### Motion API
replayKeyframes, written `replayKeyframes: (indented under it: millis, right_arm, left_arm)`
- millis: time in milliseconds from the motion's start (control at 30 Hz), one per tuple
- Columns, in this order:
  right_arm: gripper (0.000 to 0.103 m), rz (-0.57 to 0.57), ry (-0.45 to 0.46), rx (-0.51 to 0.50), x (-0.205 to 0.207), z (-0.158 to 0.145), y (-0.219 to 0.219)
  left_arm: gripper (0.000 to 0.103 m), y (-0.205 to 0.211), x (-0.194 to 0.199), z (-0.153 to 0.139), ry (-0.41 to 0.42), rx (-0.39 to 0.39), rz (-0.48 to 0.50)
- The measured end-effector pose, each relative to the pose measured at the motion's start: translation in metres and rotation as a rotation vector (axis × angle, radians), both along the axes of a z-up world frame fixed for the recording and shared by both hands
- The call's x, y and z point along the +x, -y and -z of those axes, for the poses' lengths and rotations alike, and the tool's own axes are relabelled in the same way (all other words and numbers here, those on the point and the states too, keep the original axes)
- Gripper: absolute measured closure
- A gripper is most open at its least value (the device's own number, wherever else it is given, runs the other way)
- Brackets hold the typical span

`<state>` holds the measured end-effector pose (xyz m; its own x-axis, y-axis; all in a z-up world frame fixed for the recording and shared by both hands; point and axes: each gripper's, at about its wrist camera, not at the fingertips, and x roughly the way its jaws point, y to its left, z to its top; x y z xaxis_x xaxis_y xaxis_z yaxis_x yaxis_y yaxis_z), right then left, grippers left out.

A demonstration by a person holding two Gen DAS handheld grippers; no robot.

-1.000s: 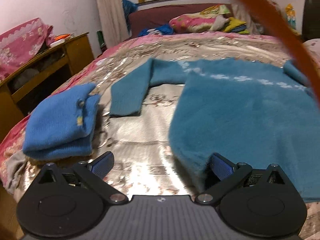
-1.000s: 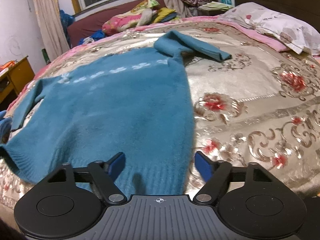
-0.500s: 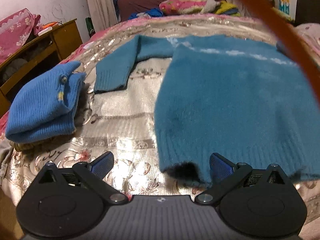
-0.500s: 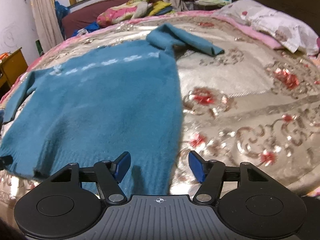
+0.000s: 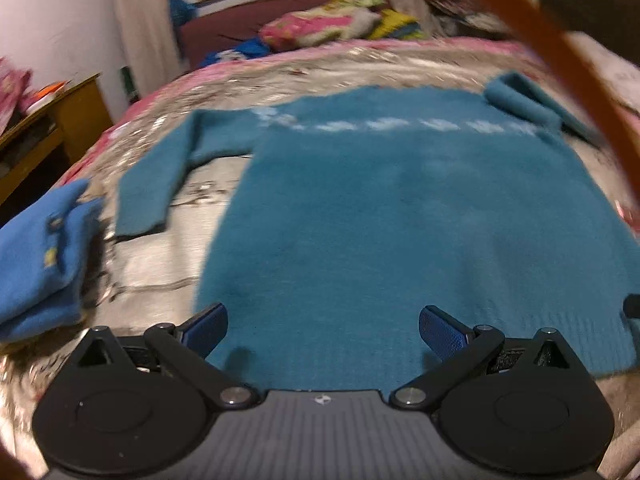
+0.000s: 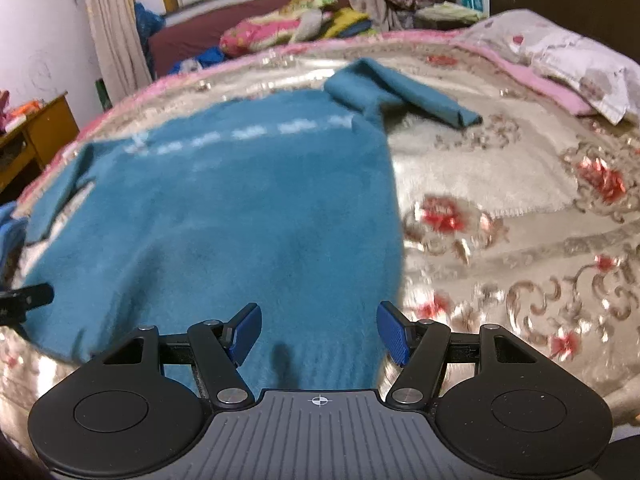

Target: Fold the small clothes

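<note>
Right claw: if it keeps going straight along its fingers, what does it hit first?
Most likely the teal sweater. The right claw is open over the sweater's ribbed hem near its right edge, pointing down at it, nothing between the pads. Depth is hard to judge through the fisheye, so the bedspread beside that edge is possible.

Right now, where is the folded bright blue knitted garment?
In the left wrist view, the folded bright blue knitted garment lies at the left edge, beside the spread teal sweater's sleeve.
</note>
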<state>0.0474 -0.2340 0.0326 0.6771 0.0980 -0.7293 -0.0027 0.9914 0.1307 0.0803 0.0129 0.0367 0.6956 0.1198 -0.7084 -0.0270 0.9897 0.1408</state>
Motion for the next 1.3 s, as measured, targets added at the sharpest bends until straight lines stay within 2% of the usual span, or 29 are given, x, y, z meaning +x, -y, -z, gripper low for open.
replayKeyframes:
  millis: [167, 367, 567, 667, 800, 833, 867, 900, 933, 1000, 1167, 1300]
  right_arm:
    - [0.041, 0.029, -0.045, -0.011, -0.002, 0.014, 0.01]
    - [0.041, 0.036, -0.028, -0.054, -0.003, 0.008, 0.017]
    - [0.039, 0.094, -0.047, -0.027, -0.009, 0.005, 0.035]
    - [0.039, 0.093, -0.081, -0.011, -0.009, 0.011, 0.035]
    - [0.037, 0.056, -0.099, 0.049, -0.005, 0.012, 0.028]
    - [0.039, 0.036, -0.101, 0.065, -0.003, 0.011, 0.024]
    - [0.049, 0.014, -0.104, 0.074, -0.001, 0.011, 0.021]
    - [0.062, -0.001, -0.112, 0.068, 0.0, 0.012, 0.018]
    - [0.068, -0.009, -0.115, 0.036, 0.001, 0.013, 0.015]
    - [0.088, -0.027, -0.116, 0.003, 0.002, 0.011, 0.016]
    - [0.093, -0.012, -0.136, 0.034, 0.001, 0.008, 0.04]
    - [0.094, -0.014, -0.133, 0.016, -0.003, 0.007, 0.04]
  left_arm:
    - [0.0, 0.011, 0.004, 0.01, -0.052, 0.012, 0.068]
    - [0.0, 0.0, 0.0, 0.006, -0.034, -0.017, 0.065]
    - [0.0, -0.022, -0.005, 0.011, -0.031, -0.041, 0.03]
    - [0.0, -0.03, -0.008, 0.012, -0.03, -0.072, 0.017]
    - [0.0, -0.029, -0.012, 0.009, -0.013, -0.067, 0.03]
    - [0.0, -0.028, -0.012, 0.008, -0.009, -0.063, 0.032]
    - [0.0, -0.028, -0.012, 0.006, -0.005, -0.063, 0.034]
    - [0.0, -0.027, -0.012, 0.005, -0.001, -0.065, 0.038]
    - [0.0, -0.027, -0.012, 0.003, 0.002, -0.069, 0.042]
    - [0.0, -0.026, -0.011, 0.0, 0.014, -0.079, 0.056]
    - [0.0, -0.017, -0.008, -0.003, 0.034, -0.093, 0.095]
    - [0.0, -0.008, -0.003, 0.007, 0.001, -0.086, 0.131]
